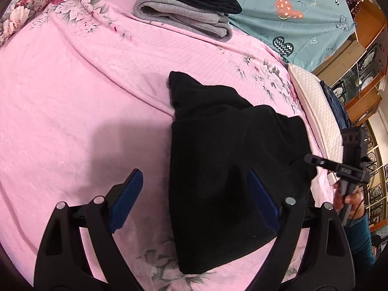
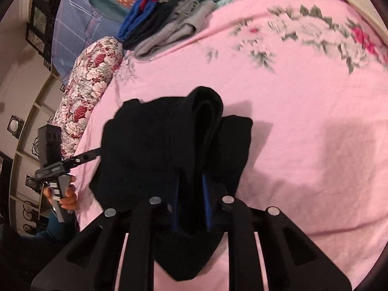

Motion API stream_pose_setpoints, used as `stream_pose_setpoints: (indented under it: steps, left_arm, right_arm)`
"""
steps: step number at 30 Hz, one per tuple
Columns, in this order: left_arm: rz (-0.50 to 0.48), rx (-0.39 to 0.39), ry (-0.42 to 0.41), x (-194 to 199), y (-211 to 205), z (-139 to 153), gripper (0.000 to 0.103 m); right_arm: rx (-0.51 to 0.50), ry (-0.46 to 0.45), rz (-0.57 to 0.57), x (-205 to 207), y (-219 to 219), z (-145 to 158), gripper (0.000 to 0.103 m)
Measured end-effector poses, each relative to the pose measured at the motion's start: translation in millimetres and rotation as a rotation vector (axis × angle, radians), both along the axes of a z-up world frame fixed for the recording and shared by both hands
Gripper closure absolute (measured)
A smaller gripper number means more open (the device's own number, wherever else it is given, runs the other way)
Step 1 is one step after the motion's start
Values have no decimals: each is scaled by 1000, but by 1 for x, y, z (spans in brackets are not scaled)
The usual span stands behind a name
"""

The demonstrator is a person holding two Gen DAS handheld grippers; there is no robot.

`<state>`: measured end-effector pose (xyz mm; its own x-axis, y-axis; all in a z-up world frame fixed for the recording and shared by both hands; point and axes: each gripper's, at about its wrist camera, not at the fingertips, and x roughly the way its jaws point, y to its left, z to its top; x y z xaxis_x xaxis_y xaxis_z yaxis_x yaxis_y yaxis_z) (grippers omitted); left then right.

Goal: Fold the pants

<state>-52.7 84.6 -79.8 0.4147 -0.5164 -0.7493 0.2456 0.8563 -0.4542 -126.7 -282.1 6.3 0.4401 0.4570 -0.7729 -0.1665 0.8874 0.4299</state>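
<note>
Black pants (image 1: 218, 169) sit in the middle of the pink bedsheet (image 1: 84, 97), already bundled into a thick wad. In the right wrist view the right hand-held gripper (image 2: 191, 201) is clamped on a bunched edge at lower centre, and the cloth rises in a hump away from it toward the frame's middle. The left hand-held gripper (image 1: 194, 201) is spread wide, gripping nothing: its left finger (image 1: 126, 198) rests over bare sheet, the other at the bundle's near edge. From there the bundle runs up and slightly right, a narrow tip pointing at the stack of folded clothes (image 1: 186, 7) at top centre. The right one has the cloth; the left looks nearest the free near edge, the likely next pinch.
</note>
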Motion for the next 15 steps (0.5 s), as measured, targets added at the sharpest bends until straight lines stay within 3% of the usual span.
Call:
stream_pose_setpoints:
  steps: [3, 6, 8, 11, 14, 15]
  left_arm:
    - [-8, -14, -10, -1, 1, 3, 14]
    - [-24, -7, -18, -4, 0, 3, 13]
    - [-38, 20, -18, -5, -2, -1, 12]
    - [-61, 80, -5, -4, -8, -9, 12]
    - [-93, 93, 6, -7, -11, -13, 12]
    - [-102, 95, 5, -8, -13, -14, 12]
  right_arm:
    - [-38, -10, 16, -13, 6, 17, 89]
    - [-69, 50, -29, -25, -1, 0, 87]
    - [-136, 104, -69, -28, -8, -20, 72]
    - [-159, 86, -102, -21, -13, -4, 65]
    - [-206, -19, 18, 6, 22, 35, 41]
    - [-221, -40, 72, 17, 39, 41, 40]
